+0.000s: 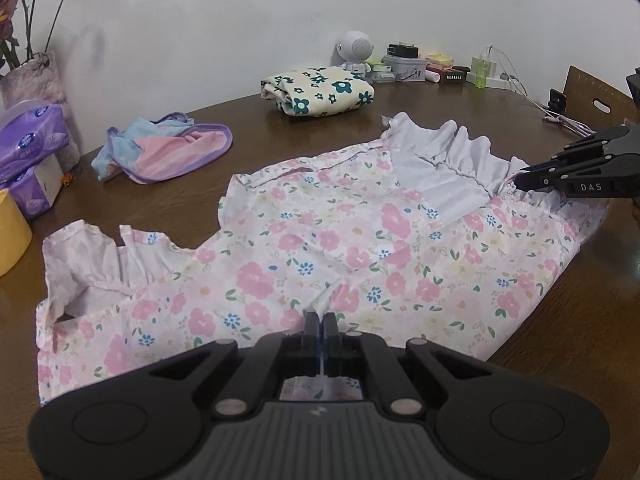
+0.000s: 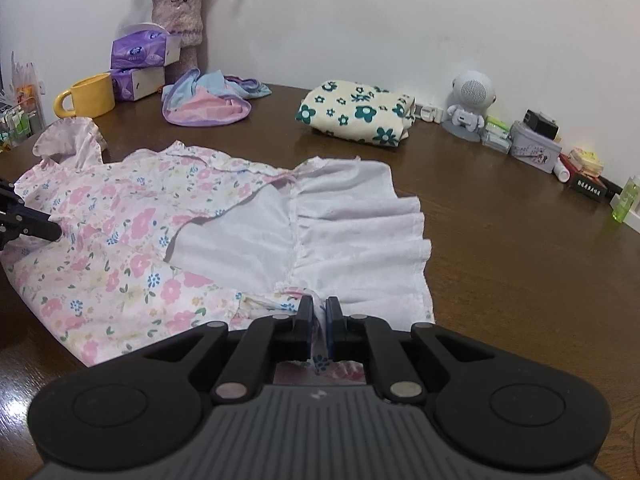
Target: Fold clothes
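Note:
A pink floral dress [image 1: 320, 240] lies spread on the brown table, its white ruffled hem [image 2: 352, 216] turned up. My left gripper [image 1: 321, 316] is shut on a pinch of the floral cloth at the near edge. My right gripper [image 2: 319, 304] is shut on the dress edge by the ruffle; it also shows in the left wrist view as the black right gripper [image 1: 520, 179] at the far right. The left gripper [image 2: 58, 234] enters the right wrist view from the left edge.
A folded cream cloth with green flowers [image 1: 320, 92] and a crumpled pastel garment [image 1: 168, 148] lie farther back. Purple tissue packs [image 2: 140, 60], a yellow mug [image 2: 86, 96], a flower vase [image 2: 178, 20], a white robot figure [image 2: 470, 100] and small boxes [image 2: 536, 144] line the wall.

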`<action>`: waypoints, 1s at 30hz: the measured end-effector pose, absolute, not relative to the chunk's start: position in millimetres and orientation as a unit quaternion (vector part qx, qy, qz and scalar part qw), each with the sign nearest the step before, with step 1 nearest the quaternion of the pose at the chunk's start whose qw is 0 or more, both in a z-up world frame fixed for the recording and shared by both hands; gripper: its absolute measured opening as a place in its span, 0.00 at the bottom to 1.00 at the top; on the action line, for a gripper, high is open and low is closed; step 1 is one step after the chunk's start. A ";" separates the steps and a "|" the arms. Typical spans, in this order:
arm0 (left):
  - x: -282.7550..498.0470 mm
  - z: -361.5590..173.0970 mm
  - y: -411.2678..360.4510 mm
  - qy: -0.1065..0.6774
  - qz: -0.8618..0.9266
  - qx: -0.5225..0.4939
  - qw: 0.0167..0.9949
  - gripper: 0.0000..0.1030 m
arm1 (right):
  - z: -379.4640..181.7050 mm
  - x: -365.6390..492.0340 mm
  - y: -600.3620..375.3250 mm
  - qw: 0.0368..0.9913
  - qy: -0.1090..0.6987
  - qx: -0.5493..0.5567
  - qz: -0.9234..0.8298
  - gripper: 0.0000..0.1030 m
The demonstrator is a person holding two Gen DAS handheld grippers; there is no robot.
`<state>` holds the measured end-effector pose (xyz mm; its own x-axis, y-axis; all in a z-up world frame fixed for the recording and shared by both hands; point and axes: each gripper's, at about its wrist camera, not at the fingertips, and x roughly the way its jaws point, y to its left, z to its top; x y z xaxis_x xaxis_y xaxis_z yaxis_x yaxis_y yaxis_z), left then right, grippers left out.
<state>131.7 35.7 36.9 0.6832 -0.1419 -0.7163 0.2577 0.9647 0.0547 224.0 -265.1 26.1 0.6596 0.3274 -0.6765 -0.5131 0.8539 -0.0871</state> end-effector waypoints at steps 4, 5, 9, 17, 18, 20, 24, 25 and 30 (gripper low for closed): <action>133.0 36.7 37.6 0.384 -0.106 0.069 0.915 0.06 | 21.2 225.7 -265.3 0.899 0.348 -0.132 0.231 0.09; 132.4 37.5 38.3 0.383 -0.103 0.067 0.915 0.08 | 20.2 226.2 -265.5 0.898 0.350 -0.130 0.232 0.09; 125.1 45.9 42.0 0.367 -0.103 0.053 0.923 0.25 | 24.8 224.6 -274.5 0.903 0.347 -0.104 0.229 0.29; 98.1 70.3 11.9 0.305 -0.145 0.087 0.937 0.28 | 64.6 187.0 -287.7 0.922 0.287 -0.049 0.255 0.56; 98.1 69.7 5.1 0.305 -0.160 0.091 0.934 0.28 | 65.7 180.4 -279.9 0.916 0.285 -0.056 0.275 0.56; 101.1 65.2 -8.3 0.312 -0.184 0.099 0.927 0.28 | 62.1 168.0 -257.2 0.900 0.289 -0.079 0.318 0.52; 113.4 47.8 -18.4 0.338 -0.192 0.102 0.916 0.28 | 40.2 156.1 -208.0 0.864 0.299 -0.141 0.379 0.40; 116.2 44.0 -17.2 0.345 -0.191 0.099 0.914 0.28 | 34.3 156.0 -198.6 0.859 0.301 -0.152 0.385 0.39; 118.0 32.6 -5.7 0.361 -0.197 0.085 0.907 0.36 | 17.6 159.8 -179.2 0.843 0.295 -0.177 0.413 0.38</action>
<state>118.0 -5.7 32.6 0.6608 -0.2971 -0.6892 0.4193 0.9078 0.0107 159.8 -179.2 17.6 0.4854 0.5916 -0.6437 -0.8004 0.5969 -0.0550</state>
